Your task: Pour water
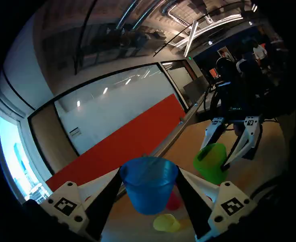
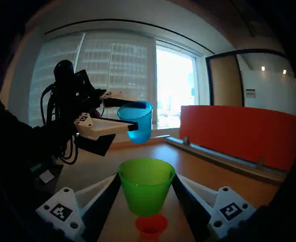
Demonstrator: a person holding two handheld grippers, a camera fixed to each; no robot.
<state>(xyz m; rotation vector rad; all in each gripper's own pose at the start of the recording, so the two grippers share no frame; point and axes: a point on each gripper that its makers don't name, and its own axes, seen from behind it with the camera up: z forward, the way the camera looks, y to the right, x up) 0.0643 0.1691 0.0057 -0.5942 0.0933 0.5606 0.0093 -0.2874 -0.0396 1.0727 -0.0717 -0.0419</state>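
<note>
While the left gripper (image 1: 149, 174) clamps a translucent blue cup (image 1: 149, 191), the right gripper (image 2: 146, 177) pinches a green cup (image 2: 146, 191), seemingly empty.

Blue cup (image 1: 149, 189) upright, pinched between both fingers of the left hand-held gripper (image 1: 149, 177), red cup (image 1: 173, 201) and yellow cup (image 1: 166, 222) below on the table (image 1: 253, 169), right hand-held gripper (image 1: 215, 158) farther off gripping a green cup (image 1: 210, 161)

Translucent, glossy plastic: blue cup (image 1: 149, 185), green cup (image 2: 146, 187). Smooth, probably wood-laminate table (image 2: 196, 171), slight sheen. At 6 o'clock under green cup, red cup (image 2: 150, 228), plastic too.
</note>
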